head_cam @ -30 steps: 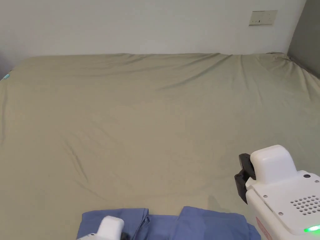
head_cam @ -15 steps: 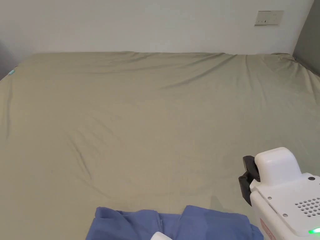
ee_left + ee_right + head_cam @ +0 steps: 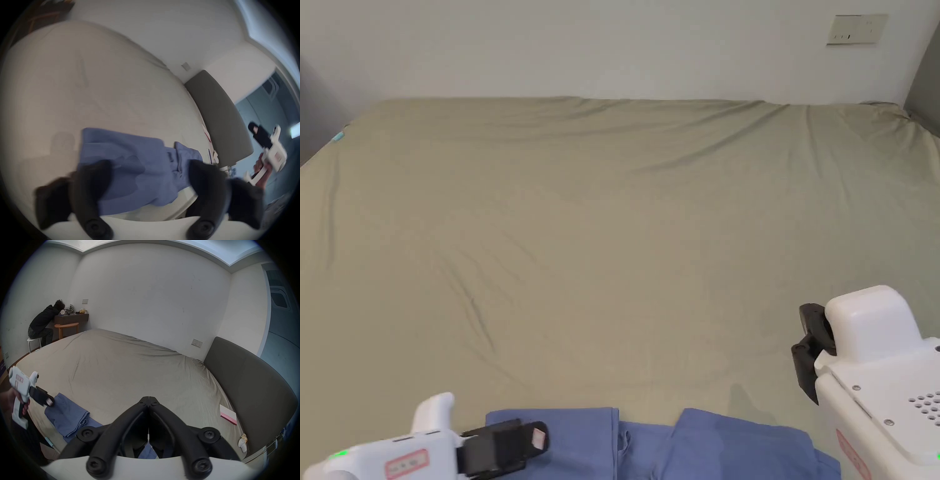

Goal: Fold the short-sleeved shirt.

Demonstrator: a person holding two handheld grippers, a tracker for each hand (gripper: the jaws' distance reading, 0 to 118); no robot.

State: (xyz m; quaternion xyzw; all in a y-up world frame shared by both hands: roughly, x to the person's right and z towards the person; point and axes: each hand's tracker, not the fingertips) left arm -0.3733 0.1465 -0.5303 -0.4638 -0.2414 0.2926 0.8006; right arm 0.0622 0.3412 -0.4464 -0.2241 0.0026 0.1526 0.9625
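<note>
The soft blue cotton shirt [image 3: 650,447] lies partly folded on the bed [image 3: 612,250]; left claw [image 3: 149,178] gapes empty, right claw [image 3: 148,400] is closed, empty.

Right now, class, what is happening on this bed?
A person holding a gripper in each hand is working on a blue shirt lying at the near edge of a bed. The left gripper is open, its jaws spread just above the shirt and holding nothing. The right gripper is shut and empty, off to the right, above the sheet.
</note>
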